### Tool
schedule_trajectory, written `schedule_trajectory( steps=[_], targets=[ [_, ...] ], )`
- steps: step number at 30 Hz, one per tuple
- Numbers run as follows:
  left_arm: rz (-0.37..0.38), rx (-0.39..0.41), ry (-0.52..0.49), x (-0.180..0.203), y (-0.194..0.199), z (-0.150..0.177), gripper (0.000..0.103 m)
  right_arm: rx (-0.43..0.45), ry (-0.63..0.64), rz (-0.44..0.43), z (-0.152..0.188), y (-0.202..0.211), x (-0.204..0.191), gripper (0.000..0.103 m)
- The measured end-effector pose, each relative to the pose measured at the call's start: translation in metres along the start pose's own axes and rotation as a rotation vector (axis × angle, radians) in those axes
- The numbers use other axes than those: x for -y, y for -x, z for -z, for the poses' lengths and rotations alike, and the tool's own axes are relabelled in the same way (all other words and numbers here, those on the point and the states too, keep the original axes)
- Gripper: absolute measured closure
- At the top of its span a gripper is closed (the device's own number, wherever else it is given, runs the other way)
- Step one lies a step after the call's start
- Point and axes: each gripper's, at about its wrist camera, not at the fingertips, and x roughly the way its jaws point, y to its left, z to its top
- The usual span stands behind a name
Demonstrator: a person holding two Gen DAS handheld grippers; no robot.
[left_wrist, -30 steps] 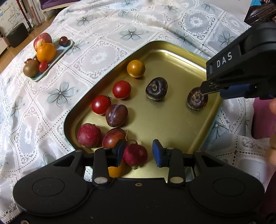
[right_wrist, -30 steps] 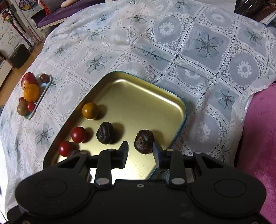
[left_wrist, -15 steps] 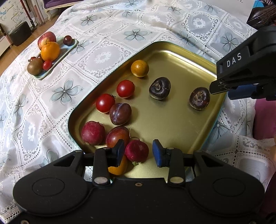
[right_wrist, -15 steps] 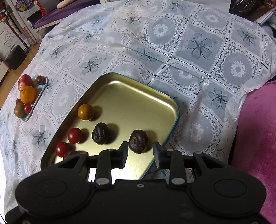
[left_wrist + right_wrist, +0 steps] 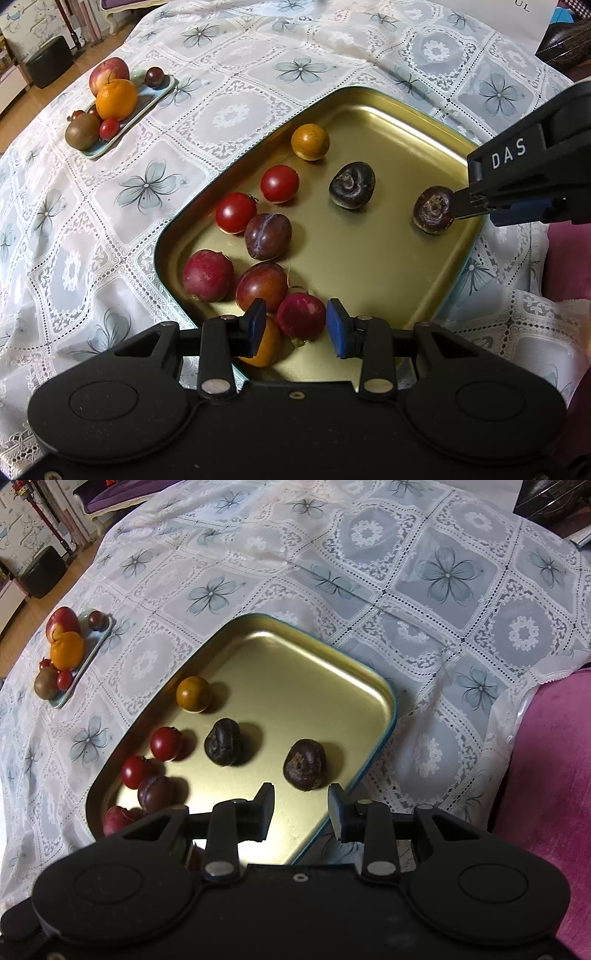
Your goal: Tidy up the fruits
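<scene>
A gold tray [image 5: 369, 258] holds several fruits: two tomatoes [image 5: 279, 183], two plums [image 5: 267, 236], a yellow-orange fruit [image 5: 310, 142], two red fruits and two dark water chestnuts [image 5: 352, 184]. My left gripper [image 5: 295, 326] is open over the tray's near corner. A red fruit [image 5: 301, 320] lies loose between its blue pads. My right gripper [image 5: 301, 805] is open over the tray's [image 5: 295, 664] right edge. A dark chestnut [image 5: 304, 764] rests just beyond its fingertips. In the left wrist view the right gripper [image 5: 476, 208] pokes in from the right beside that chestnut [image 5: 434, 214].
A small pale-green plate [image 5: 162, 92] at the far left carries an apple, an orange, a kiwi and small fruits; it also shows in the right wrist view [image 5: 88, 661]. A lace flowered cloth covers the table. A pink cushion [image 5: 546, 775] borders the right side.
My right gripper has drawn back a little, so the chestnut now lies ahead of its fingertips instead of between them. The left gripper shifted slightly, with the red fruit still between its pads.
</scene>
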Motion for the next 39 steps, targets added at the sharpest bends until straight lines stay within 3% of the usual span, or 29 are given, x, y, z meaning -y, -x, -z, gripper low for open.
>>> schedule_trajectory(
  steps=[39],
  targets=[
    [-0.016, 0.002, -0.027, 0.0071, 0.0018, 0.0001, 0.058, 0.016, -0.015, 0.009, 0.0010, 0.0054, 0.0004, 0.068]
  ],
)
